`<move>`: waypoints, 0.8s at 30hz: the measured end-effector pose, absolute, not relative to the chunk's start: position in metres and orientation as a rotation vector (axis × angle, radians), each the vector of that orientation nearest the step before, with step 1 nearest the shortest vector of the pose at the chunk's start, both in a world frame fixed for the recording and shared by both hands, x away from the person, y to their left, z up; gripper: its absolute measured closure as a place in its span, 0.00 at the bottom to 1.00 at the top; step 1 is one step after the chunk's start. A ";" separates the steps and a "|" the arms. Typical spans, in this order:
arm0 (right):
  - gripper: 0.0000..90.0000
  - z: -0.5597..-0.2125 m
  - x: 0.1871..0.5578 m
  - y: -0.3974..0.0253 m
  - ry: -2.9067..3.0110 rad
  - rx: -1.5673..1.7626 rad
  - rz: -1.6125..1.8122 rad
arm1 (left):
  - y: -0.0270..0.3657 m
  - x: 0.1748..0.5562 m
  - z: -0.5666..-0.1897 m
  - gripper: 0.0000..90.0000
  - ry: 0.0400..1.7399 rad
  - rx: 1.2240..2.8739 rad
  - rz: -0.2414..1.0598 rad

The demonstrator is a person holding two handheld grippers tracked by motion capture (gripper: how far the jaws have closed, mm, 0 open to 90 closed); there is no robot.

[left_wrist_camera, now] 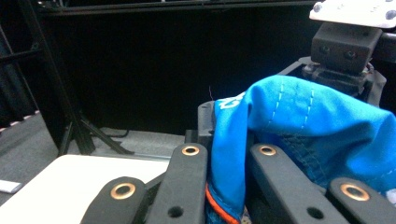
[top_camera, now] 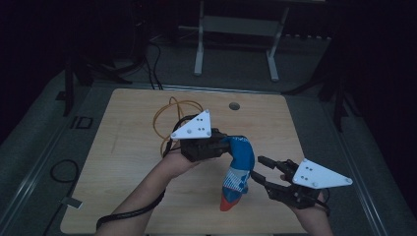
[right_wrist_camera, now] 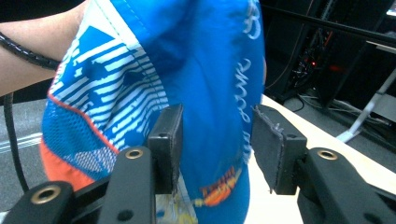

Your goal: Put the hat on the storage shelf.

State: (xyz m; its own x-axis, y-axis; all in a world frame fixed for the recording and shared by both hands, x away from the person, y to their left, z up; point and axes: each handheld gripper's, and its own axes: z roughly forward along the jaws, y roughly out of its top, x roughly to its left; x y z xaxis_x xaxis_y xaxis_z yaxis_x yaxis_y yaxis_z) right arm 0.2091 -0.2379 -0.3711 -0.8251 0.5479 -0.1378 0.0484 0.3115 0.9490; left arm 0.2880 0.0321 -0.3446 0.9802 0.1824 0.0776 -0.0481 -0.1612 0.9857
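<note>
Hanging from the left tongs [top_camera: 216, 145], a blue cap [top_camera: 238, 172] with white stripes and an orange edge droops down over the middle of the worktop [top_camera: 123, 162], its lower end at about six o'clock from the grip and seemingly resting on or just above the wood. In the left gripper view the black jaws stand closed on a fold of the blue fabric [left_wrist_camera: 261, 135], which bulges up and to the right. Behind the left hand [top_camera: 172, 162], at about eleven o'clock, a loop of orange cable [top_camera: 169, 115] lies on the worktop, and a small round hole [top_camera: 234, 105] sits near the far edge. Farther right, the right tongs [top_camera: 263, 169] come in from about four o'clock with jaws spread wide; the right gripper view shows the cap's side [right_wrist_camera: 201, 70] between the two pads, not yet pinched. The step in hand looks like taking a second hold on the cap. Next, the right jaws would need to close on the fabric's side without dragging it out of the left grip.
</note>
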 end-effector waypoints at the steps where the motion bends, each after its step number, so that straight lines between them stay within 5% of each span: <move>1: 0.60 -0.371 0.209 -0.236 2.146 0.527 1.525 | 0.031 0.287 -0.345 0.98 0.090 1.723 0.203; 5: 0.65 -0.371 0.210 -0.232 2.151 0.515 1.529 | 0.026 0.286 -0.345 0.98 0.076 1.731 0.194; 9: 0.91 -0.371 0.207 -0.233 2.122 0.507 1.527 | 0.025 0.288 -0.347 0.98 0.074 1.735 0.184; 12: 1.00 -0.370 0.205 -0.234 2.122 0.502 1.502 | 0.025 0.288 -0.348 0.98 0.077 1.732 0.185; 24: 1.00 -0.364 0.203 -0.240 2.074 0.522 1.515 | 0.031 0.291 -0.352 0.98 0.117 1.724 0.166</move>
